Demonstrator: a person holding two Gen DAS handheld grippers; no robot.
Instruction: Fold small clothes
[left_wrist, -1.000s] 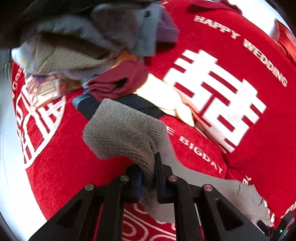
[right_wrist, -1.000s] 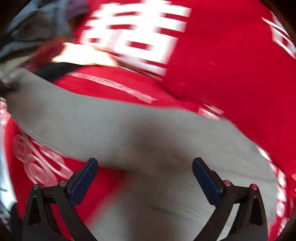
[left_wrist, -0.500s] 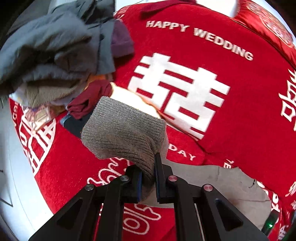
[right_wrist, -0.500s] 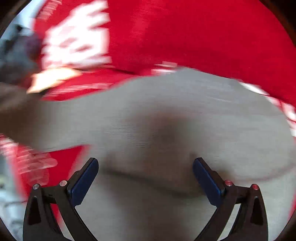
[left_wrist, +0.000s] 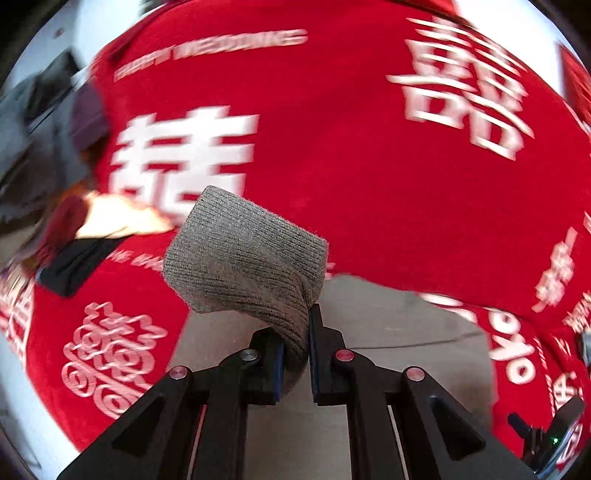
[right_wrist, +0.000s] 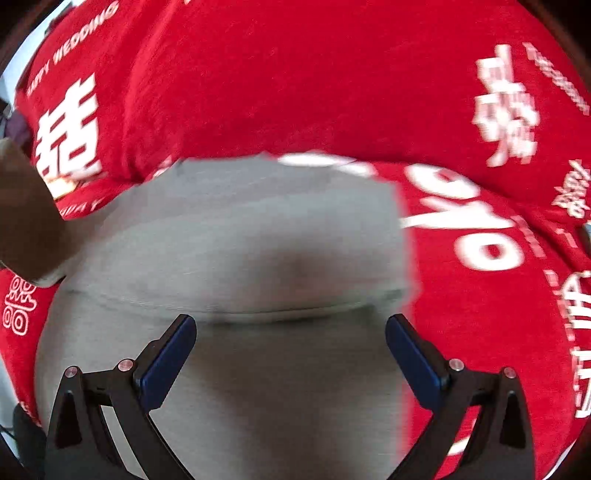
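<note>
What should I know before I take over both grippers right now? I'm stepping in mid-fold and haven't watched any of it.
Left gripper: shut on the ribbed cuff of the grey garment, lifted off the red cloth.
Right gripper: open, empty, hovering over the garment's body.
The garment lies spread on the red cloth; a pile of other clothes sits at the far left.
Done: cuff picked up.
Left: no finished fold shows yet. Probably lay the cuff across the body, then complete the fold, then the pile.
</note>
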